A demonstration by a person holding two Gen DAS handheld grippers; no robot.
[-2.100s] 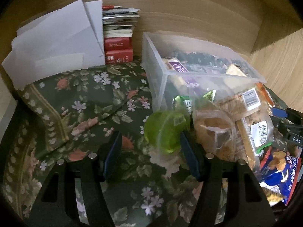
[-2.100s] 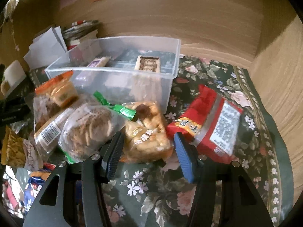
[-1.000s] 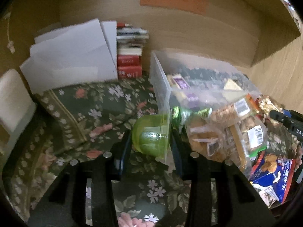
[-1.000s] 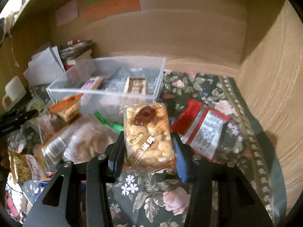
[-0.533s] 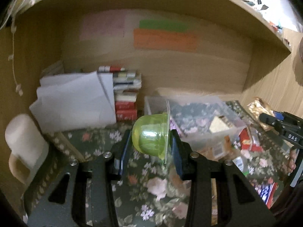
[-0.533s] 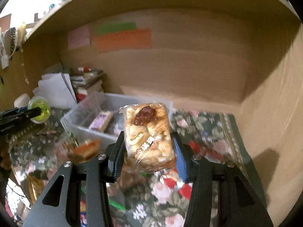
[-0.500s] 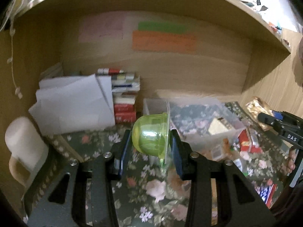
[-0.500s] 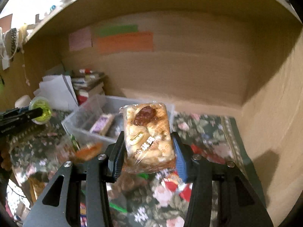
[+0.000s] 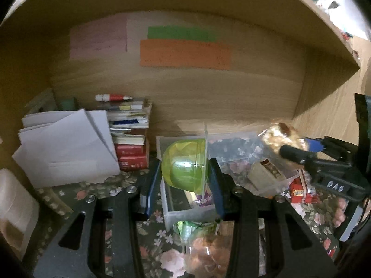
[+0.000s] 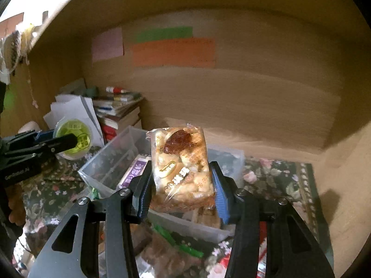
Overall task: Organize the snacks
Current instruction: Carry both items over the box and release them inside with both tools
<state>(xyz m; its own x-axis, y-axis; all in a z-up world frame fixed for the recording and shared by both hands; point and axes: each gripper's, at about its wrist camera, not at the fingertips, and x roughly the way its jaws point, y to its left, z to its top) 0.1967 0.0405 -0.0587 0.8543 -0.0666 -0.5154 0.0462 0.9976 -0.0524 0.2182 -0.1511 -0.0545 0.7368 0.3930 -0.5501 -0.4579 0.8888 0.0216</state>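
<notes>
My left gripper (image 9: 184, 180) is shut on a green jelly cup (image 9: 184, 164) and holds it in the air over the near left end of the clear plastic bin (image 9: 185, 210). My right gripper (image 10: 182, 186) is shut on a clear-wrapped nut brittle bar (image 10: 182, 162), raised over the bin's (image 10: 102, 164) near side. The right gripper and its bar show at the right of the left wrist view (image 9: 278, 139). The left gripper with the cup shows at the left of the right wrist view (image 10: 73, 136). The bin holds a purple packet (image 10: 133, 172) and a brown-striped packet (image 9: 266, 173).
A pile of snack packs (image 9: 204, 250) lies on the floral cloth (image 9: 116, 190) in front of the bin. A red packet (image 9: 300, 190) lies right of it. White papers (image 9: 67, 146) and stacked books (image 9: 131, 143) stand at the back left. Wooden walls close the back and right.
Both grippers closed on their snacks, the left on the jelly cup and the right on the nut bar, then lifted them off the cloth to above the bin.
</notes>
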